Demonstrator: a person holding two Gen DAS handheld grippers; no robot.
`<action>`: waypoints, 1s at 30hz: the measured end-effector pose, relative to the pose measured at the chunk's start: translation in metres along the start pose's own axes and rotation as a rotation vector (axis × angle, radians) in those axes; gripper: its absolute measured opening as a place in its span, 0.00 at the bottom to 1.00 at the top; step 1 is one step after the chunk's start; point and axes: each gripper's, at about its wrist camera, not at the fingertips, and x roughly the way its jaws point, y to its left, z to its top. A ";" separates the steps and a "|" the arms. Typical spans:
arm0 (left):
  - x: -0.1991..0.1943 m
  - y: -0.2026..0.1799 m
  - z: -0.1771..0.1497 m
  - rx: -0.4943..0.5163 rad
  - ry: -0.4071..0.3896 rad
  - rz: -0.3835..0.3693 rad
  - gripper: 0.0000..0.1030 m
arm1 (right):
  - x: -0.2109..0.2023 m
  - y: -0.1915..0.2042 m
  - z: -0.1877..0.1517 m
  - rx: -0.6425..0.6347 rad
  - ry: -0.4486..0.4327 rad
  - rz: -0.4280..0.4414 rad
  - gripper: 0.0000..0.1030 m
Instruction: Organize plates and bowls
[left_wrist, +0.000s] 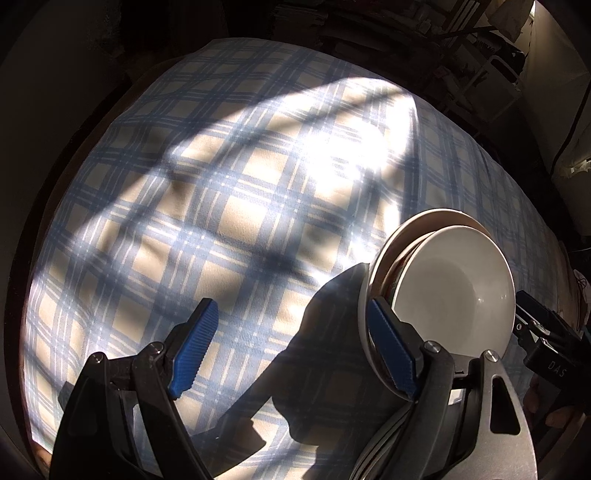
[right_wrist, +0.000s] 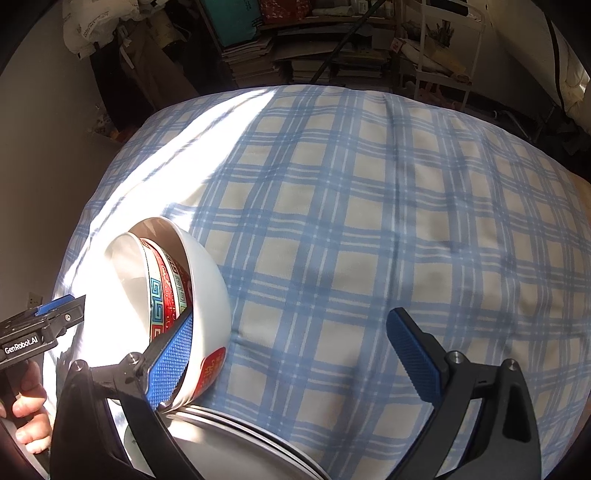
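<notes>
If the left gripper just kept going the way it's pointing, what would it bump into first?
Most likely the checked cloth. The left gripper stands open with only cloth between its fingers. The stacked bowls lie off to its right side, beside one finger, though depth is hard to judge.

You've got white bowls nested w/ red-and-teal patterned ones, stack tipped on its side atop plates at the plaid-covered table's near edge.

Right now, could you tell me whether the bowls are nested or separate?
Nested: the stack of bowls shows patterned rims inside the outer white bowl, resting on plates.
</notes>
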 end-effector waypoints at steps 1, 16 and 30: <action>0.001 0.001 0.000 -0.003 0.002 -0.004 0.80 | 0.000 0.000 0.000 -0.001 0.000 0.000 1.00; 0.000 -0.007 -0.002 0.015 -0.025 -0.011 0.74 | -0.007 0.012 -0.002 -0.055 -0.011 0.034 0.62; -0.008 -0.035 -0.001 0.104 -0.017 -0.060 0.18 | -0.011 0.024 -0.005 -0.092 -0.009 0.076 0.23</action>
